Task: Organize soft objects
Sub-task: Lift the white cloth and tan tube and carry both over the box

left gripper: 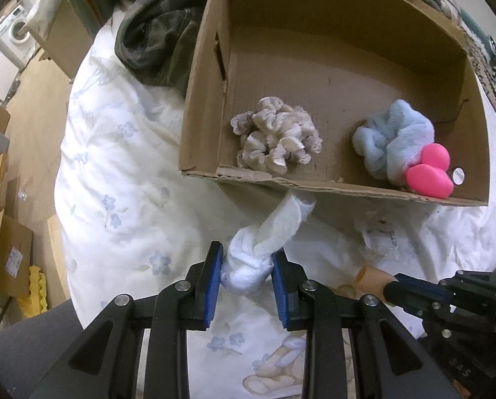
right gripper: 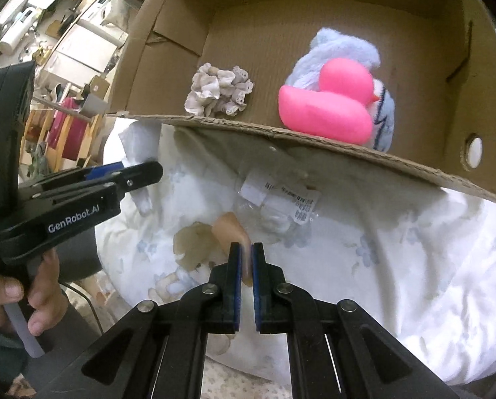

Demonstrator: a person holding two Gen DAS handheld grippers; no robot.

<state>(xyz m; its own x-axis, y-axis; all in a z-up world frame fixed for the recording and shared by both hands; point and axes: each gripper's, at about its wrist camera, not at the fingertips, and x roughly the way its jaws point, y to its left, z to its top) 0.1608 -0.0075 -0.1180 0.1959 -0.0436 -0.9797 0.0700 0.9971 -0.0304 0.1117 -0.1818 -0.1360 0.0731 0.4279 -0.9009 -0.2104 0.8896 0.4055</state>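
My left gripper (left gripper: 246, 266) is shut on a knotted white sock (left gripper: 264, 242), held just in front of the cardboard box (left gripper: 201, 106). Inside the box lie a beige scrunchie (left gripper: 278, 136), a light blue fluffy scrunchie (left gripper: 391, 139) and a pink rubber duck (left gripper: 431, 176). My right gripper (right gripper: 246, 256) is shut on a small tan soft piece (right gripper: 231, 229), low over the bedding. The box (right gripper: 314, 139), beige scrunchie (right gripper: 219, 89), blue scrunchie (right gripper: 344, 46) and duck (right gripper: 331, 106) also show in the right wrist view, with the left gripper (right gripper: 148, 171) at left.
The box sits on a white floral duvet (left gripper: 121, 173). A crumpled clear plastic wrapper with barcode labels (right gripper: 281, 202) lies before the box. A dark camouflage garment (left gripper: 158, 40) lies behind the box's left side. Furniture and boxes stand on the floor at left.
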